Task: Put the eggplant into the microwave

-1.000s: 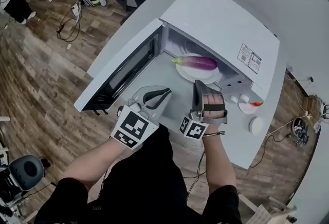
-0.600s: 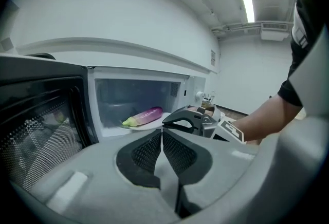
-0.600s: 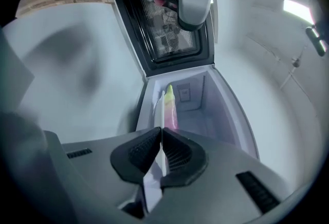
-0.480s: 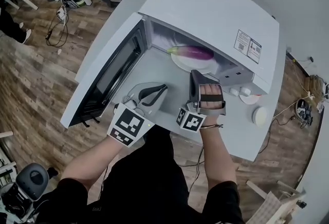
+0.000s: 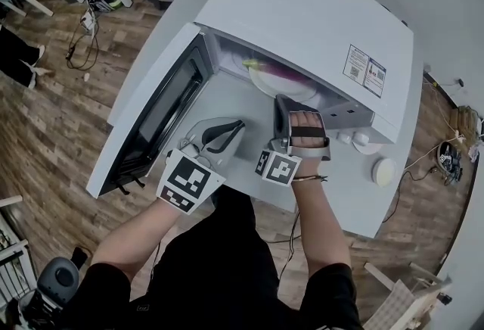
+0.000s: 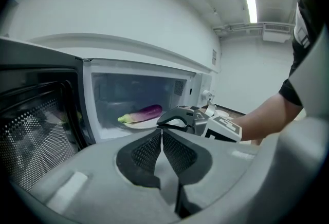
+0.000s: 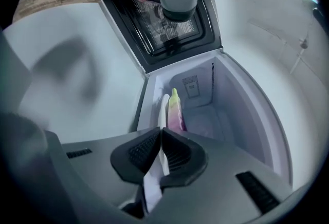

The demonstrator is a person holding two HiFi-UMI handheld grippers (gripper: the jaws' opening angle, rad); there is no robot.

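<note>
The round white plate [image 5: 265, 83] that carries the purple eggplant with a green tip [image 5: 257, 65] is now seen deeper inside the open white microwave [image 5: 302, 10] than a second ago. Then, most of it lay in plain sight at the mouth of the cavity. Now only the near rim and the green end are left showing under the oven's top in the head view. The right tool [image 5: 281, 99] is closed on the plate's near rim, and a white strip of that rim is pinched between its pads in the right gripper view. The eggplant lies just ahead of its tips. The left tool [image 5: 237, 125] is shut on nothing and is held over the white bench [image 5: 348, 200], just left of the right tool. The dark-windowed door [image 5: 155, 109] is swung wide further to its left. The eggplant is judged to be as good as placed. The rim remains to be released and the right tool drawn back.
</note>
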